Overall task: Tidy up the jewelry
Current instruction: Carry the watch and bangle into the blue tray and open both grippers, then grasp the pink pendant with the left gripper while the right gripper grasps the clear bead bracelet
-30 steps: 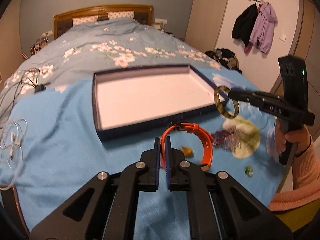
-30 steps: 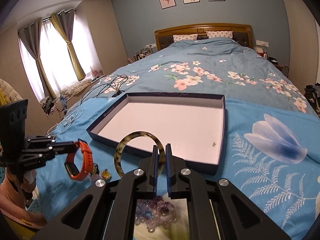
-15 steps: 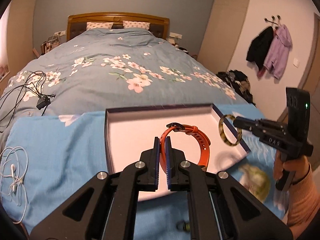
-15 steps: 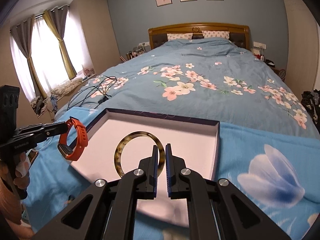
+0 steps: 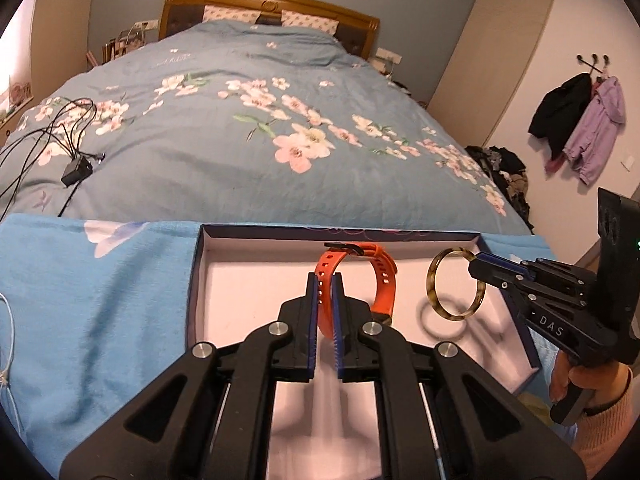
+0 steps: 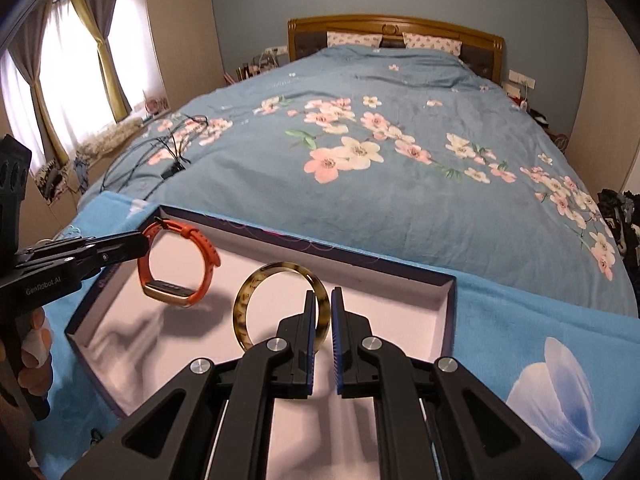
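Left hand-held gripper (image 5: 325, 292): clamped on the strap of an orange smartwatch (image 5: 360, 284), which stands out ahead of the tips as an upright loop, held in the air above the box tray (image 5: 524, 340).
Right hand-held gripper (image 6: 324, 308): clamped on the rim of a tortoiseshell bangle (image 6: 256, 292), also upright and off the floor of the tray; its shadow falls on the pale lining below.
Box tray: a shallow, dark-walled lid or tray with a pale pink lining, lying on the light blue blanket (image 5: 100, 280) at the foot of the bed; its lining shows nothing but shadows.
Key relation: both pieces hang directly over the tray's lining, so from each hand-held gripper the goal lies straight below (not ahead or to the side).
Spacing: the smartwatch is over the left half, the bangle over the right half, apart from each other and not touching.
Long axis: the tray runs left to right across both views, which leaves room for the two pieces side by side.
Nearer hand: neither has an edge; each is already over its own half.
Likely next step: lower and release, judged from the poses alone.
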